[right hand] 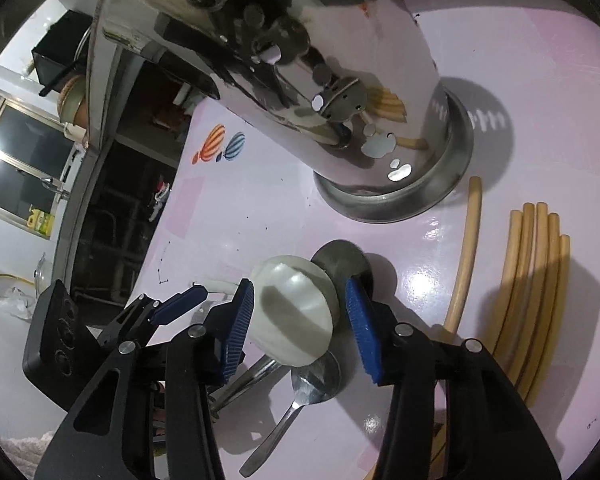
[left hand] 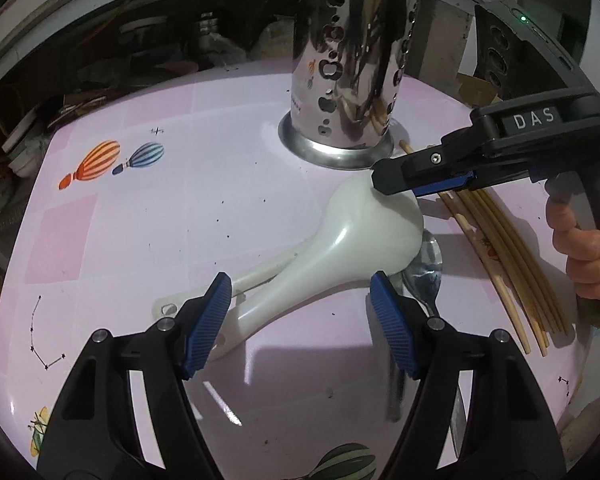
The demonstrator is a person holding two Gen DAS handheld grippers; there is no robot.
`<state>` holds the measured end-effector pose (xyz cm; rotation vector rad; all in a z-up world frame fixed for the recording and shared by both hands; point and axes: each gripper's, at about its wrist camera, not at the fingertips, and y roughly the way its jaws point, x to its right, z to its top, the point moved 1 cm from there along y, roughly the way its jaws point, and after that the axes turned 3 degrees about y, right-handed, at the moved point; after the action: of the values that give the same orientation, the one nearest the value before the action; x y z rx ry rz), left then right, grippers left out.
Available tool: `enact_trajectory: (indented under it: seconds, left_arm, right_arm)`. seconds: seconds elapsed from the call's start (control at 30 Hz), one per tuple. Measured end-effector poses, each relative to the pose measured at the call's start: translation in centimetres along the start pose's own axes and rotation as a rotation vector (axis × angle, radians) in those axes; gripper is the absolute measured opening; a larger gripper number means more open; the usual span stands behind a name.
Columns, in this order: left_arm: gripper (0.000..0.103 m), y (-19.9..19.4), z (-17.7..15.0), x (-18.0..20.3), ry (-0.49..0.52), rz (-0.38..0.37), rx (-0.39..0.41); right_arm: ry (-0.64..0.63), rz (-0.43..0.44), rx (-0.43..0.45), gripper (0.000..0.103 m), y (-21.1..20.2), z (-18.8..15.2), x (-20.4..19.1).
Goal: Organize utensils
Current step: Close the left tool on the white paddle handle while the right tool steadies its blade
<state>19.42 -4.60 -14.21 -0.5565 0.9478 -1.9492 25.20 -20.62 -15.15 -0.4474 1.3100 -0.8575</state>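
Left wrist view: the left gripper (left hand: pixel 300 320) stands open astride the white ladle (left hand: pixel 352 240), which lies just in front of the steel holder (left hand: pixel 352 80). Right wrist view: the right gripper (right hand: pixel 300 320) brackets the ladle's bowl — pads not plainly pressing. Best to close squarely on the bowl before lifting toward the holder — clear of the spoons (right hand: pixel 312 380).

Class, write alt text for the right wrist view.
The right claw straddles a white plastic ladle's bowl, pads not yet pressing it. Metal spoons lie underneath, chopsticks to the right, a shiny perforated utensil holder behind.
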Motion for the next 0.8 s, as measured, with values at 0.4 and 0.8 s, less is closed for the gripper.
enact_trajectory:
  seconds: [0.4, 0.8]
  left_arm:
    - [0.068, 0.1, -0.9, -0.2, -0.009, -0.008, -0.023]
    - [0.062, -0.3, -0.2, 1.7, 0.093, 0.076, 0.005]
  right_arm:
    - [0.048, 0.096, -0.034, 0.025, 0.6, -0.5, -0.4]
    - [0.067, 0.189, -0.049, 0.013, -0.2, -0.8, -1.0]
